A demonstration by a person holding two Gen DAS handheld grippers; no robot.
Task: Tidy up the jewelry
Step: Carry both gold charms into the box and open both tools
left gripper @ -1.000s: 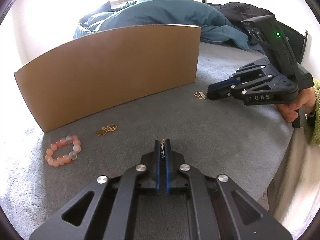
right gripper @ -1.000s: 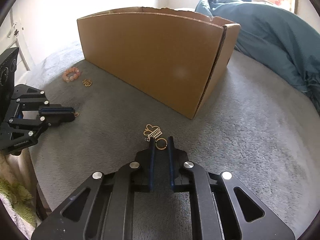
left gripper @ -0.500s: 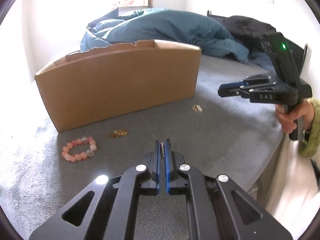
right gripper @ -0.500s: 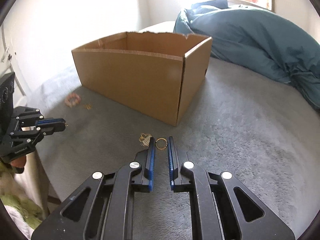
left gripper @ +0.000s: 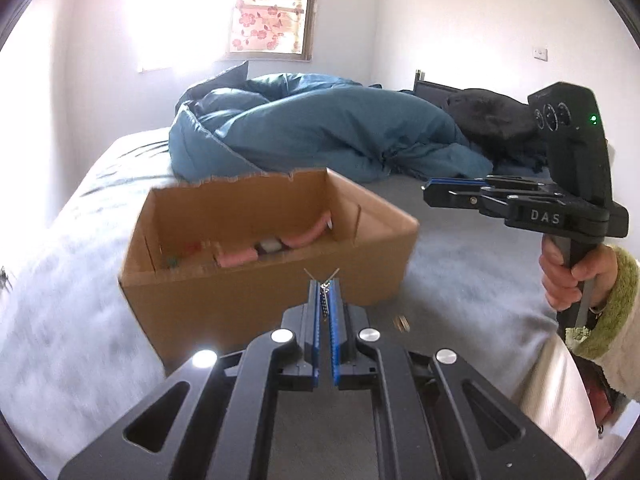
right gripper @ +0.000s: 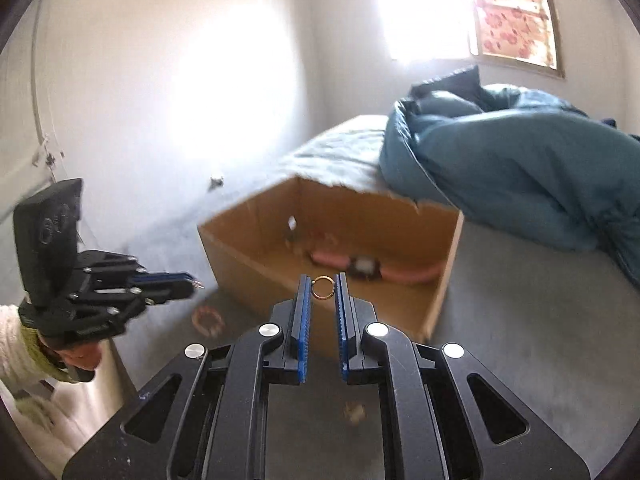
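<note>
Left gripper [left gripper: 328,285]: your jaws are pinched narrow on a thin chain [left gripper: 325,298], held above the near wall of the cardboard box [left gripper: 256,300].
Right gripper [right gripper: 323,286]: you hold a small gold ring [right gripper: 322,288] by 2 thin contact points, in front of the box opening.
Left on the bed: 1 bead bracelet [right gripper: 207,320] and 1 gold piece [left gripper: 401,323].
Risk: the ring may pop out if you tilt or jolt.
Risk: releasing before the rim drops the chain outside.

Both grippers black plastic, silver screws, blue ribbed fingers [left gripper: 335,336]. Right gripper [left gripper: 430,191]: "DAS" marking, green LED. Sleeves cream, green cuffs.
</note>
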